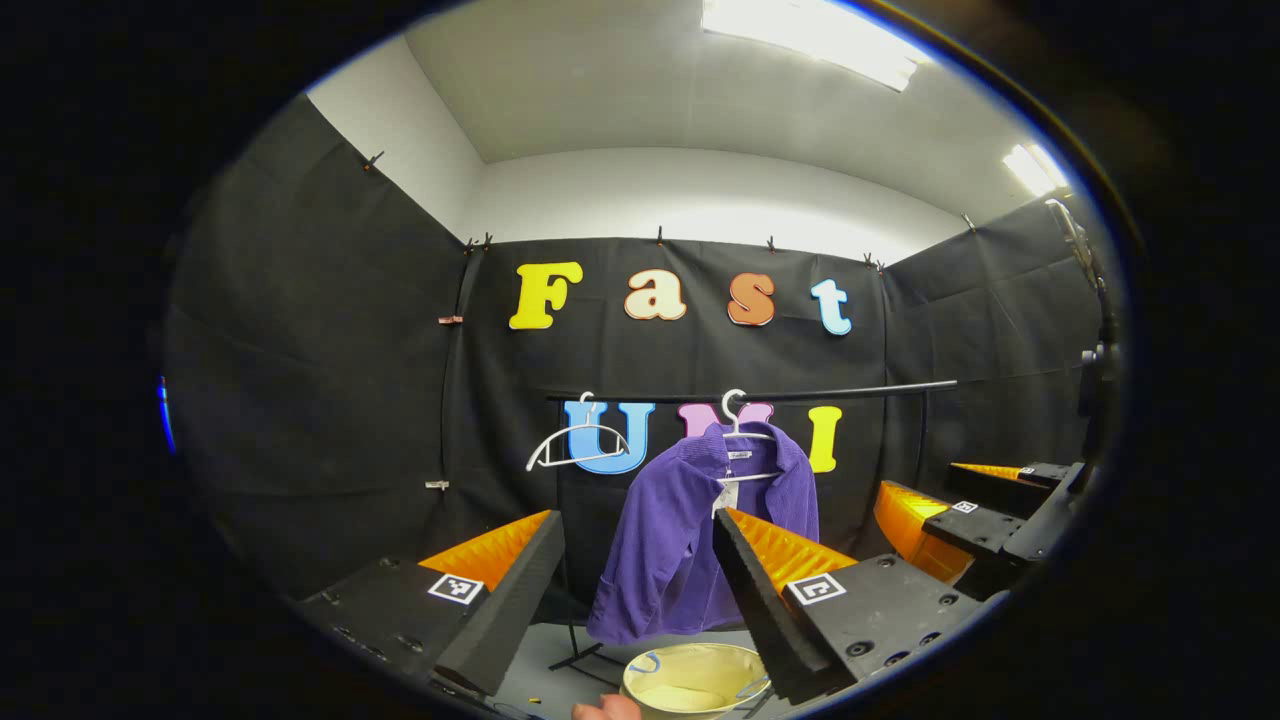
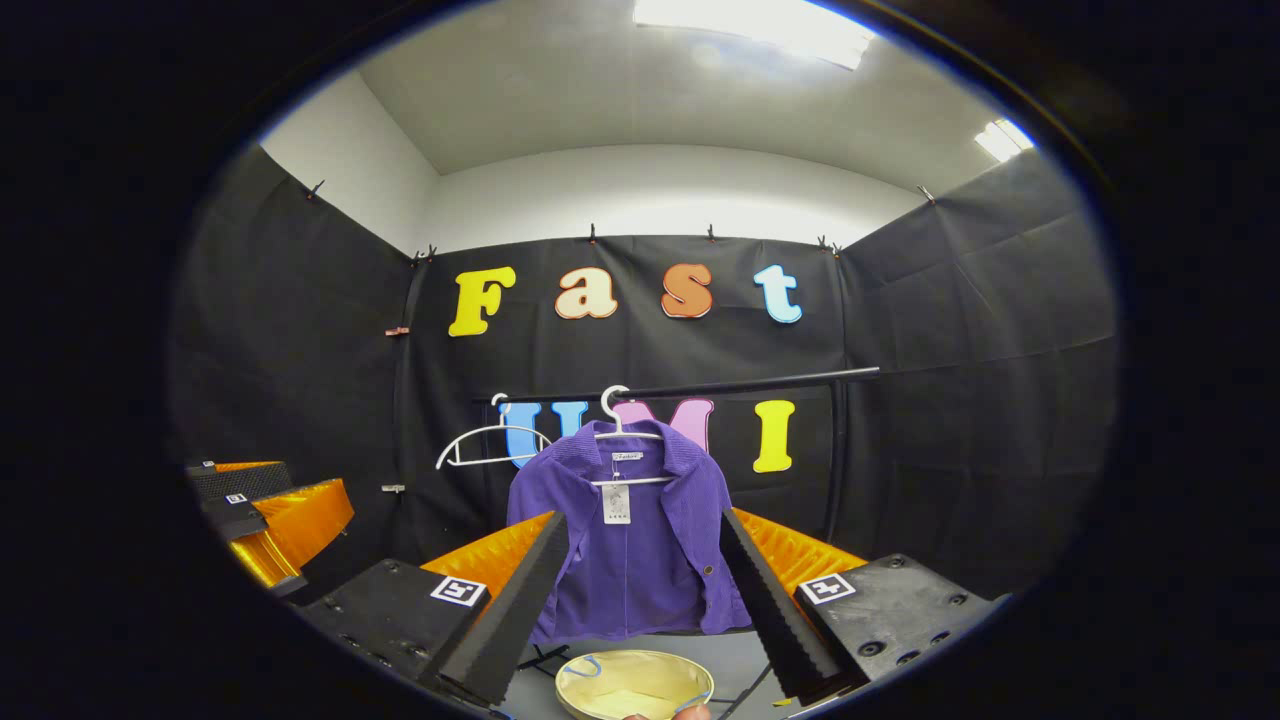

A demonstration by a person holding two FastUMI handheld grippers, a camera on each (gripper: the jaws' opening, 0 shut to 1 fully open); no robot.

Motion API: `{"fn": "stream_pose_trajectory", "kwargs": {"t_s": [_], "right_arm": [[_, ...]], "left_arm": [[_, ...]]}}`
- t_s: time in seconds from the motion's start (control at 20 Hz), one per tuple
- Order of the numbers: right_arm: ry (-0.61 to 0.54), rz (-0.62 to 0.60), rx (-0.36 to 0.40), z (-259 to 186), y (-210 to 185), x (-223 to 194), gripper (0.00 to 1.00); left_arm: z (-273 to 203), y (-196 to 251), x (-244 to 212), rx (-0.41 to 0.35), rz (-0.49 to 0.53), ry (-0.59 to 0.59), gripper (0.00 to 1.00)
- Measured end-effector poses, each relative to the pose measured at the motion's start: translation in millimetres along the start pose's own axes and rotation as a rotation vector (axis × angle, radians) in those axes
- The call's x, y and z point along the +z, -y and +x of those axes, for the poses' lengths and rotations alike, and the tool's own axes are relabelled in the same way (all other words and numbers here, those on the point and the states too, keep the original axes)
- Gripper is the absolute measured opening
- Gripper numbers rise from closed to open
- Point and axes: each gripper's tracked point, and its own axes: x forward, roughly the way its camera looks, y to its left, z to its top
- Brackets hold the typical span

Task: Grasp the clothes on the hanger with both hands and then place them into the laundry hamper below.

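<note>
Left gripper view: left gripper [image 1: 630,590] raised, jaws spread wide, nothing between the fingers. Purple jacket [image 1: 690,540] hangs on a white hanger [image 1: 745,440] from a black rail [image 1: 850,392], near the rail's middle; seen through the gap between the fingers, well apart from them. Jacket is turned partly side-on here, with a white tag [image 1: 727,495] at the collar. A second white hanger [image 1: 580,445], bare, sits at the left end of the rail. Hamper [image 1: 695,680], pale yellow and round, stands on the grey floor [image 1: 555,655] straight under the jacket's hem, its rim open upward. A bit of a hand [image 1: 605,708] shows at the bottom edge beside the hamper. Right gripper [image 1: 975,510] shows at the right edge, farther off, jaws apart, empty. Right gripper view: right gripper [image 2: 640,590] also wide open, holding nothing, fingers framing the jacket [image 2: 630,550] without touching it. Jacket faces front here, open down the middle, on its hanger [image 2: 620,425] at mid rail [image 2: 760,382], tag [image 2: 616,503] below the collar. Bare hanger [image 2: 485,445] at the rail's left end. Hamper [image 2: 632,686] on the floor [image 2: 735,655] beneath the hem. Left gripper [image 2: 265,510] at the left edge, level with the jacket, well apart from it; its opening cannot be judged from this angle.
</note>
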Motion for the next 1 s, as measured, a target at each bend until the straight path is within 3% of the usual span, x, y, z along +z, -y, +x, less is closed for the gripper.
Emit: {"fn": "stream_pose_trajectory", "kwargs": {"t_s": [0.35,0.5,0.55,0.85,1.0], "right_arm": [[-0.03,0.001,-0.01,37.8,16.2,-15.1,0.98],[-0.03,-0.001,-0.012,65.2,27.9,-24.2,0.97],[-0.032,-0.002,-0.017,76.9,33.5,-27.9,0.97],[-0.03,-0.009,-0.038,157.3,71.8,-49.9,0.97],[-0.032,-0.006,-0.037,197.6,89.4,-62.1,0.97]], "left_arm": [[48.2,5.9,-9.8,0.026,0.043,-0.002,0.94],[78.4,29.2,-26.1,-0.008,0.07,-0.012,0.91],[90.1,36.6,-30.4,-0.016,0.075,-0.017,0.94],[176.7,82.7,-50.6,-0.049,0.055,-0.01,0.91],[224.7,104.2,-63.6,-0.052,0.06,-0.002,0.95]]}}
